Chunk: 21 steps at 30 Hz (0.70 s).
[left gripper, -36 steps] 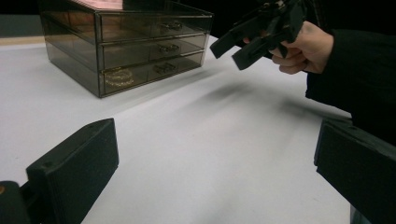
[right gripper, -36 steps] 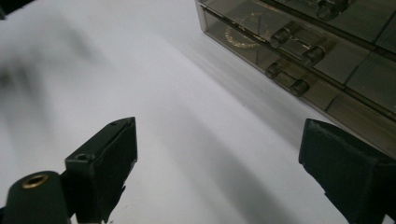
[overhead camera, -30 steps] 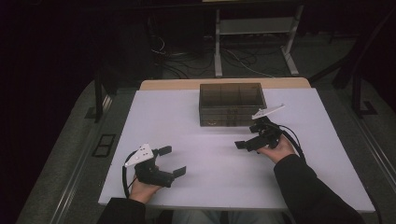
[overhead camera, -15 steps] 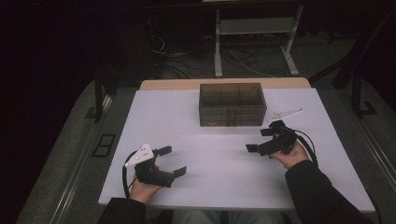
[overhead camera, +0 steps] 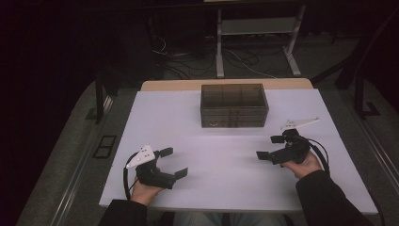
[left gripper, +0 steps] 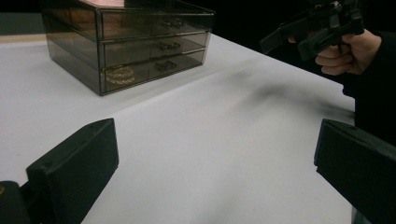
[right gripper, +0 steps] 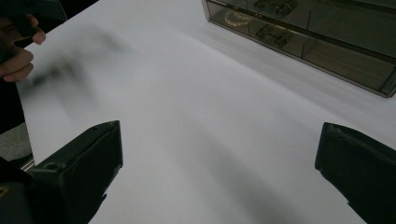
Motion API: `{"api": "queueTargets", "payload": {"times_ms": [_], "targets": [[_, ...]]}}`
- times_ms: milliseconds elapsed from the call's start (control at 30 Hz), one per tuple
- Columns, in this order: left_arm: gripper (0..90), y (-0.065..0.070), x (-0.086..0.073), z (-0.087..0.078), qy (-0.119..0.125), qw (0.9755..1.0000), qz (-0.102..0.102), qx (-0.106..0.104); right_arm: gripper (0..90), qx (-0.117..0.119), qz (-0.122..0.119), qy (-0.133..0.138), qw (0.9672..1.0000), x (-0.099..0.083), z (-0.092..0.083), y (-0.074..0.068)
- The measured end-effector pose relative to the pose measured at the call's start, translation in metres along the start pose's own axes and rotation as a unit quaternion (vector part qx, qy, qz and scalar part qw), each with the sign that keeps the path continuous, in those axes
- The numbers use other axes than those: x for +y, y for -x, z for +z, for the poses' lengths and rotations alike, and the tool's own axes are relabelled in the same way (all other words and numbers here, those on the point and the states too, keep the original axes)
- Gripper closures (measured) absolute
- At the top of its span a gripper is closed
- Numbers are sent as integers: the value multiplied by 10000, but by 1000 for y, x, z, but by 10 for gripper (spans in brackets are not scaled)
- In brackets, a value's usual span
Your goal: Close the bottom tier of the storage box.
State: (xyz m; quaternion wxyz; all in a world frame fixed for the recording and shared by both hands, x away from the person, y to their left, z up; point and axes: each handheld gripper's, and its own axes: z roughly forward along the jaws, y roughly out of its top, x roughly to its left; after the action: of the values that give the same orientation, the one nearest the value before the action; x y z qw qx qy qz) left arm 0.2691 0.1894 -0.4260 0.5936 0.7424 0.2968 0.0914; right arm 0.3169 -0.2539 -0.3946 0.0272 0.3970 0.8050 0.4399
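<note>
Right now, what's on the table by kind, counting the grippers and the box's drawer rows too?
Drawer box: 1, smoky clear plastic
Drawer rows on its front, in the left gripper view: 3
Grippers: 2, the left gripper and the right gripper, both with jaws apart and holding nothing
White table: 1
Total: 7

Dim room w/ dark surrounds; table (overhead camera: 188, 122) lit from above, soft blurry shadows, slight grain.
</note>
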Motion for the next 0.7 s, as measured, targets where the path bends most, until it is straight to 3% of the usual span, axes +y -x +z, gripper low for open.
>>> {"api": "queueTargets", "payload": {"times_ms": [700], "targets": [[0,-1,-1,0,-122,9999,-29,37,2,-122,7,321,9994,-38,-21,-8]]}}
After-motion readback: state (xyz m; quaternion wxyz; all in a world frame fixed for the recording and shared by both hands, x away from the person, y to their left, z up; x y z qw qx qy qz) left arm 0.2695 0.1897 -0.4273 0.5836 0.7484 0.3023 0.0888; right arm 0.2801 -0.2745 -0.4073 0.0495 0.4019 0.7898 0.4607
